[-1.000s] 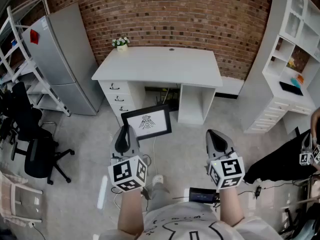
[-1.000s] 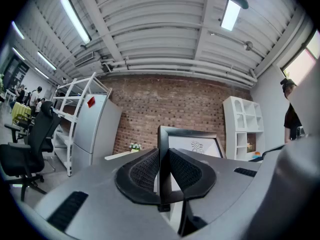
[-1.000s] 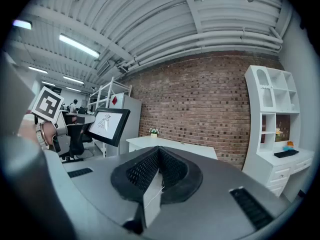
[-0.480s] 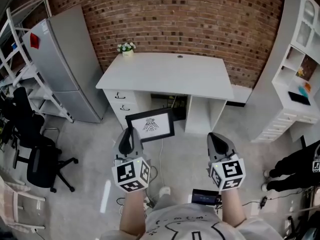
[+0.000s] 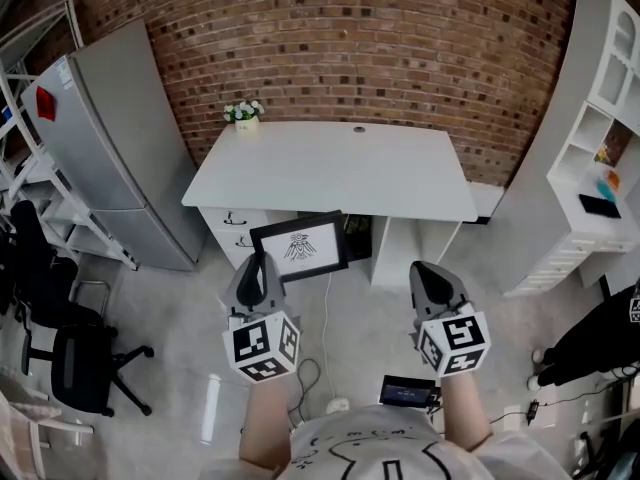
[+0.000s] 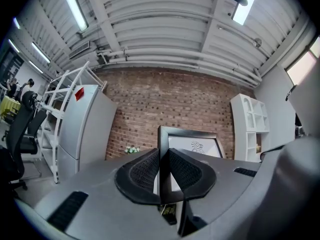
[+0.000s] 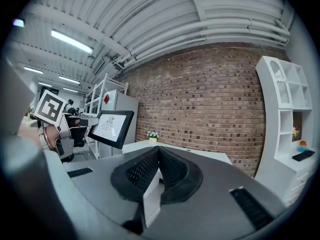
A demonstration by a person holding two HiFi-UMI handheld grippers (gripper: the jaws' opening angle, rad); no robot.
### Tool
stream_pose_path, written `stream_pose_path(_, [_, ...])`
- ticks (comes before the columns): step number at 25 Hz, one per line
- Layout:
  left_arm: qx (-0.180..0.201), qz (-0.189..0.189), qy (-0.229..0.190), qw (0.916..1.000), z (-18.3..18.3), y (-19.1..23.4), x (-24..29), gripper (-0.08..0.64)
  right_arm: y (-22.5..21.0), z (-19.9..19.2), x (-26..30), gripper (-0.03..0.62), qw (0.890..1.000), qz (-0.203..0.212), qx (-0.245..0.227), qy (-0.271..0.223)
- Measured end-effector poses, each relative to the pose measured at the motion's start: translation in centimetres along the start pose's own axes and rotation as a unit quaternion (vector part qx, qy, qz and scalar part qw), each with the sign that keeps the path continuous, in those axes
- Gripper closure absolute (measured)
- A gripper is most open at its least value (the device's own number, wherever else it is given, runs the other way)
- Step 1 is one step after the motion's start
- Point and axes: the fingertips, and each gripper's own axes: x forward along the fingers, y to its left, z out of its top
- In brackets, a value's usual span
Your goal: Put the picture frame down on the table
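Head view looks steeply down on left gripper [image 5: 262,264] and right gripper [image 5: 424,268], table [image 5: 330,168] ahead of them. Each gripper view looks level along its jaws; both share brick wall [image 6: 165,104] and frame [image 7: 111,127].

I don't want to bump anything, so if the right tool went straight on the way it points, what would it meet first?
Probably the white table, near its front edge. If the right tool rides above the tabletop, the brick wall behind comes next. Depth is unclear.
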Motion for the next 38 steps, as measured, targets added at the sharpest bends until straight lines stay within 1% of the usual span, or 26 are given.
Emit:
stream_pose_path(5, [-0.002,-0.011,-0.002,0.9999,-0.3,1.5,3.5,0.488,0.1,-0.2,3.2,0.575,1.0,-0.01,0.009,0.0])
stream_pose_path(10, [-0.004,-0.014,-0.002,0.9999,-0.8,2.8,5.8,0.488,-0.2,-0.8,5.6,0.575,1.0,-0.018,0.013,0.007])
stream_pose_path(19, [-0.006,-0.009,0.003,0.9999,-2.0,3.4,9.7,0.488,-1.2,-1.8,9.7,0.575,1.0,-0.011,0.02,0.017])
stream_pose_path(23, [-0.006,-0.001,0.003,1.0,-2.3,3.8,12.3,0.488,-2.3,-1.8,12.6,0.575,1.0,0.003,0.019,0.017])
stream_pose_path(30, [-0.011,0.014,0.004,0.9998,-3.0,4.4,18.8,0.488,-4.6,-1.3,19.3,0.575,0.999,0.026,0.014,0.012])
stream_pose_path(38, [-0.005,0.023,0.011,0.9997,-3.6,3.8,28.1,0.488,-10.1,-1.3,27.9,0.575,0.999,0.031,0.029,0.014])
